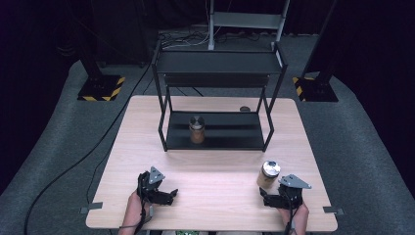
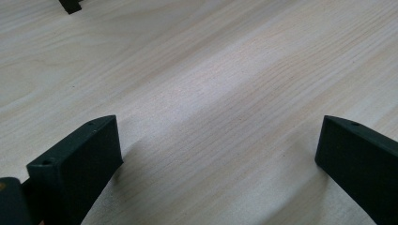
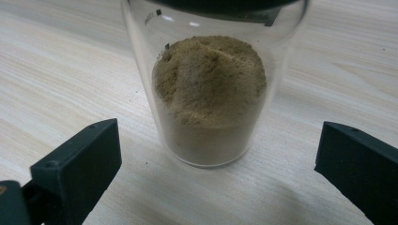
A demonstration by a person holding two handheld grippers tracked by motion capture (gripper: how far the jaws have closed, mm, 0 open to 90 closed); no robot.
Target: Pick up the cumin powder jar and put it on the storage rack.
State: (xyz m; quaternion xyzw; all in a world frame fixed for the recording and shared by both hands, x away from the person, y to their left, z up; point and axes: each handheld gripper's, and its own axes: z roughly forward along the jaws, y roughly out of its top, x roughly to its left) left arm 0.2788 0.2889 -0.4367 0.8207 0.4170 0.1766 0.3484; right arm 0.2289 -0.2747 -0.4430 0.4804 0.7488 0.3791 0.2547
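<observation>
The jar of brown powder (image 3: 210, 89) stands upright on the wooden table (image 1: 215, 196) near its front right corner, just ahead of the right gripper (image 3: 218, 159), whose jaws are spread wide to either side of the jar's base and touch neither the glass nor each other. The jar looks to be clear glass, tapering slightly toward the bottom, with a dark lid (image 1: 270, 167) on top and powder filling roughly its lower half, heaped unevenly. I judge it stiff and smooth, so likely slippery under hard pads, breakable if knocked over or squeezed carelessly, and moderately light, with its weight low where the powder sits. The sensible hold is on the straight wall around the powder level, jaws square to the sides and below the lid, so the jar stays upright and does not pivot. The opening looks comfortably wider than the jar, so closing in should not need any further spreading. The left gripper (image 2: 218, 154) rests over bare tabletop at the front left, its jaws also well apart and holding nothing. Farther back, a black two-tier metal rack (image 1: 215, 122) stands on the table, and a second jar (image 1: 197, 129) with similar brown contents sits on its lower shelf, toward the left.
</observation>
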